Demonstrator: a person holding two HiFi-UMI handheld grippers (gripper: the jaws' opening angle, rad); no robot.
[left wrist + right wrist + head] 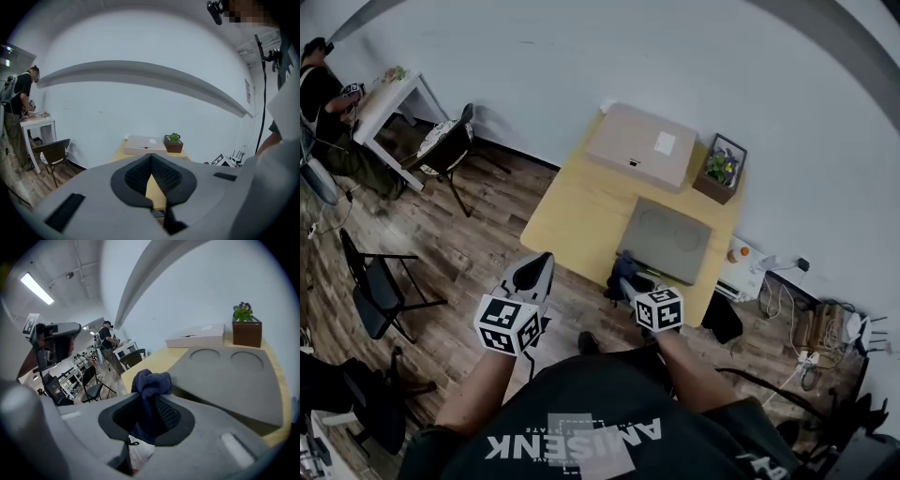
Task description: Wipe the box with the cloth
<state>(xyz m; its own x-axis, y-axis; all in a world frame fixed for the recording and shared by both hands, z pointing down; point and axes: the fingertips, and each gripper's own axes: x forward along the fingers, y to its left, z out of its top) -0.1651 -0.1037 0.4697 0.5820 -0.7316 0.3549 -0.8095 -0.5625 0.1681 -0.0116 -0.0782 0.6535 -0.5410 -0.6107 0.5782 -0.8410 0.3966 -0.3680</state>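
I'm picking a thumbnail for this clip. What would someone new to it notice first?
The dark blue cloth bunched in the shut right gripper, at the near edge of the yellow table, draws the eye first. Just beyond it lies a grey flat box with two round recesses, and at the far end a cardboard box beside a potted plant. The left gripper hangs shut and empty, short of the table.

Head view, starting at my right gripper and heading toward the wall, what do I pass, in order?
right gripper clamping the dark blue cloth → grey box → cardboard box
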